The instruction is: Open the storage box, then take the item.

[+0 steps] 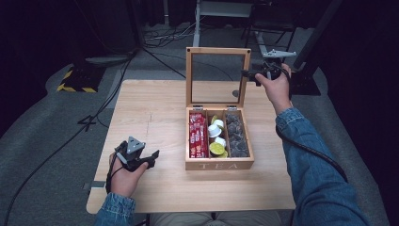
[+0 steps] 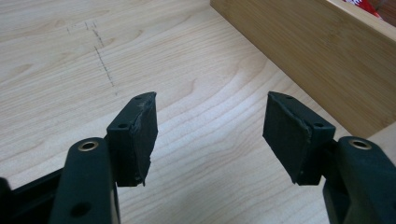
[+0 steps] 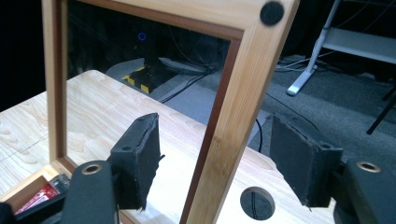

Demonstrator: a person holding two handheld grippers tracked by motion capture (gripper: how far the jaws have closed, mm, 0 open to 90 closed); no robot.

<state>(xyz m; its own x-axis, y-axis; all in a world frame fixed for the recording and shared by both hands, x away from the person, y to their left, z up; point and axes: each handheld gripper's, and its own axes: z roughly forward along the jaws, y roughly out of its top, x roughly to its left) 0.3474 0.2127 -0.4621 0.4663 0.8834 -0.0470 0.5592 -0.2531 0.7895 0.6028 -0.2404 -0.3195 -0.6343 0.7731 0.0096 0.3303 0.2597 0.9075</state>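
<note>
We look down on a light wooden table (image 1: 155, 113). At our left, the left gripper (image 1: 153, 159) rests low over the bare tabletop, its jaws spread apart with nothing between them, a little way from the box's side wall. To its right, in the middle of the table, sits a wooden tea box (image 1: 219, 165) marked "TEA". Its three compartments hold red sachets (image 1: 197, 134), white and green capsules (image 1: 217, 136), and dark pods (image 1: 236, 134). The glass-paned lid (image 1: 218, 52) stands upright. At our right, the right gripper (image 1: 248, 74) has its jaws open on either side of the lid's right frame edge, not touching it.
</note>
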